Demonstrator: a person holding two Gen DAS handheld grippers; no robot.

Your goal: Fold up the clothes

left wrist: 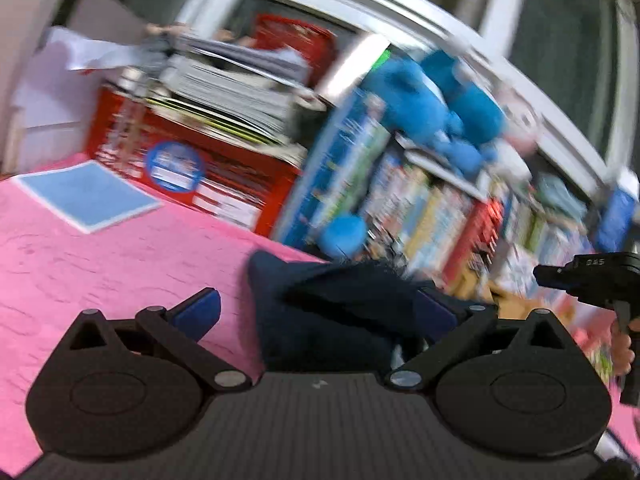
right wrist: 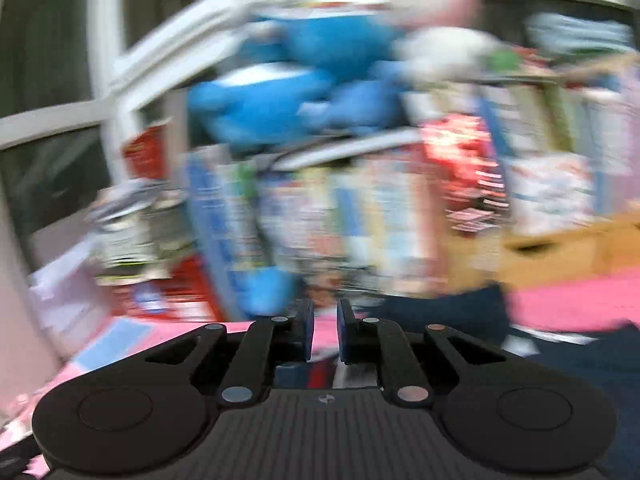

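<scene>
A dark navy garment (left wrist: pixel 332 312) lies bunched on the pink bedspread (left wrist: pixel 100 264). My left gripper (left wrist: pixel 320 312) is open, its blue-padded fingers spread wide, and the garment lies between them and drapes over the right finger. In the blurred right wrist view my right gripper (right wrist: pixel 325 328) has its jaws close together with a narrow gap and nothing between them. The navy garment (right wrist: pixel 460 312) lies to its right on the pink bedspread (right wrist: pixel 580 300). The right gripper's body also shows at the right edge of the left wrist view (left wrist: pixel 592 276).
A blue sheet (left wrist: pixel 86 196) lies on the bedspread at the left. Behind stand a red box (left wrist: pixel 192 168) with stacked papers, rows of colourful books (left wrist: pixel 420 208) and a blue plush toy (left wrist: pixel 440 100). A wooden box (right wrist: pixel 568 248) sits at the right.
</scene>
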